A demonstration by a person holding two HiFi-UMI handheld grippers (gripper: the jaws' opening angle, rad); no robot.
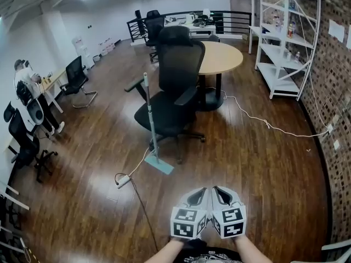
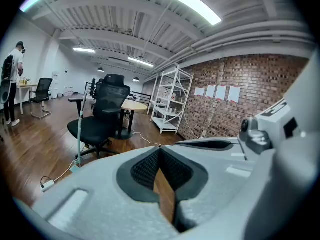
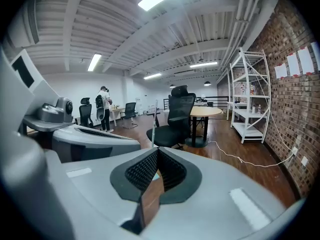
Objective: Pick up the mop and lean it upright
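A mop (image 1: 151, 122) with a pale handle stands nearly upright, its handle resting against a black office chair (image 1: 174, 84) and its flat light-blue head (image 1: 159, 164) on the wooden floor. The left gripper view shows the mop (image 2: 80, 126) far off to the left, and the right gripper view shows the mop (image 3: 153, 127) straight ahead past the jaws. My left gripper (image 1: 201, 192) and right gripper (image 1: 217, 190) are held side by side low in the head view, well short of the mop. Both are shut with nothing between the jaws (image 2: 160, 149) (image 3: 156, 150).
A round wooden table (image 1: 222, 56) stands behind the chair. White shelving (image 1: 285, 48) lines the brick wall at right. A white cable (image 1: 263, 122) crosses the floor, and a power strip (image 1: 124, 181) lies near the mop head. A person (image 1: 24, 81) stands by desks at left.
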